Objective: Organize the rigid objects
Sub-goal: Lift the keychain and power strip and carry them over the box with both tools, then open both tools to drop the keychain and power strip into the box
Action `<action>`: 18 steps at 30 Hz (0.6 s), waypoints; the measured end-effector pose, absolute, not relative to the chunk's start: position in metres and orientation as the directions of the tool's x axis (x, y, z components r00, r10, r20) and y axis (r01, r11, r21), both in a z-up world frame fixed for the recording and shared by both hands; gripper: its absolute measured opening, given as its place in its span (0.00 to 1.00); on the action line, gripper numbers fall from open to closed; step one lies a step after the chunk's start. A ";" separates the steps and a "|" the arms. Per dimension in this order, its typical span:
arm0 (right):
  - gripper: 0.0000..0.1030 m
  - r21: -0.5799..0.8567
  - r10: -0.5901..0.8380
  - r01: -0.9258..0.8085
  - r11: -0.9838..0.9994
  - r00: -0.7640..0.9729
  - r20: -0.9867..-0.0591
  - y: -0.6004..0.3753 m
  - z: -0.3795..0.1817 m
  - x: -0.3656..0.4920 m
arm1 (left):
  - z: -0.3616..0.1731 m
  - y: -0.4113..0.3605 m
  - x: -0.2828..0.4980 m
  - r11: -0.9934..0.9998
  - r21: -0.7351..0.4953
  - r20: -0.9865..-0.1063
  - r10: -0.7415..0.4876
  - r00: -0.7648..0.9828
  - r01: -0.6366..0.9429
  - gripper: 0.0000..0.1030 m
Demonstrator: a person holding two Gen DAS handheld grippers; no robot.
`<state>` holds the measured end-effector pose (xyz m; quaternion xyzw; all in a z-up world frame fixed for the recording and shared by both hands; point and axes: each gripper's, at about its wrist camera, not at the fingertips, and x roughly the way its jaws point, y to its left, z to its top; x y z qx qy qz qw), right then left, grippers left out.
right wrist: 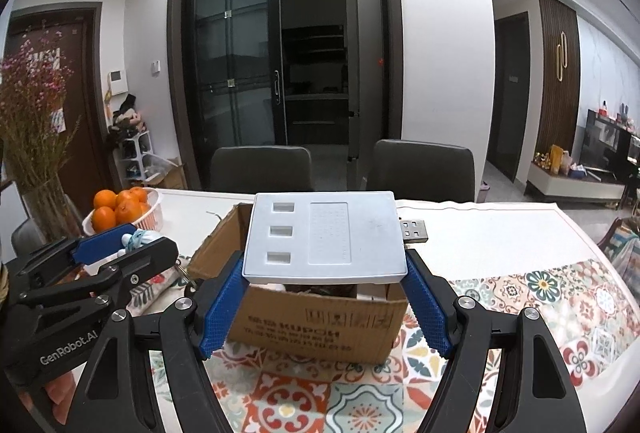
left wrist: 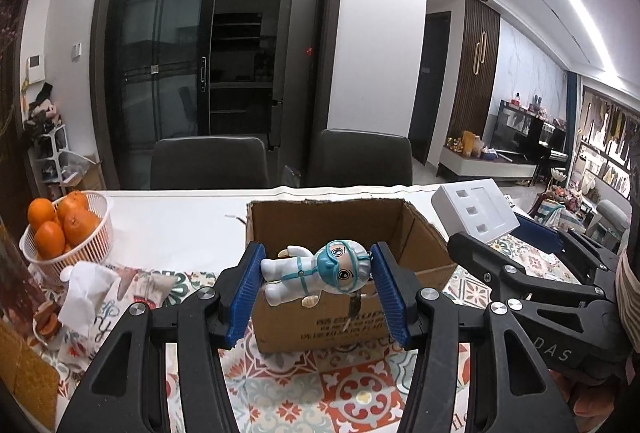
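Observation:
My left gripper (left wrist: pixel 316 273) is shut on a small white and teal toy figure (left wrist: pixel 316 273), held sideways above the near edge of an open cardboard box (left wrist: pixel 320 329). A keychain hangs from the figure. My right gripper (right wrist: pixel 324 273) is shut on a flat white plastic device (right wrist: pixel 324 237) with a USB plug (right wrist: pixel 414 231), held over the same box (right wrist: pixel 316 329). The right gripper and device show at the right of the left wrist view (left wrist: pixel 476 209). The left gripper shows at the left of the right wrist view (right wrist: pixel 108 249).
A white basket of oranges (left wrist: pixel 66 233) and crumpled tissue (left wrist: pixel 86 285) stand at the left on the patterned tablecloth (left wrist: pixel 352 389). Two dark chairs (left wrist: pixel 212 163) stand behind the table. A vase of dried flowers (right wrist: pixel 32 137) is at far left.

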<state>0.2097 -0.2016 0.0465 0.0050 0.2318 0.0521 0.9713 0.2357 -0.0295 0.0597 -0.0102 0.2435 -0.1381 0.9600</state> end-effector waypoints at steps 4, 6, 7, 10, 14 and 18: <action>0.74 0.041 0.104 -0.097 0.995 0.881 -0.462 -0.204 0.046 0.219 | 0.065 -0.036 0.246 0.962 -0.074 -0.464 -0.265 0.845 0.262 0.52; 0.74 0.040 0.104 -0.097 0.994 0.878 -0.467 -0.204 0.047 0.226 | 0.067 -0.038 0.252 0.963 -0.069 -0.466 -0.262 0.845 0.260 0.52; 0.74 0.041 0.105 -0.097 0.994 0.877 -0.469 -0.205 0.047 0.228 | 0.068 -0.040 0.255 0.963 -0.064 -0.468 -0.260 0.845 0.260 0.52; 0.74 0.041 0.105 -0.097 0.994 0.872 -0.478 -0.207 0.047 0.237 | 0.069 -0.042 0.263 0.964 -0.058 -0.475 -0.256 0.842 0.261 0.52; 0.74 0.039 0.103 -0.097 0.995 0.865 -0.491 -0.209 0.048 0.249 | 0.068 -0.047 0.279 0.964 -0.056 -0.490 -0.252 0.834 0.258 0.52; 0.74 0.037 0.105 -0.100 0.994 0.849 -0.518 -0.212 0.043 0.265 | 0.064 -0.051 0.294 0.965 -0.056 -0.510 -0.249 0.824 0.256 0.52</action>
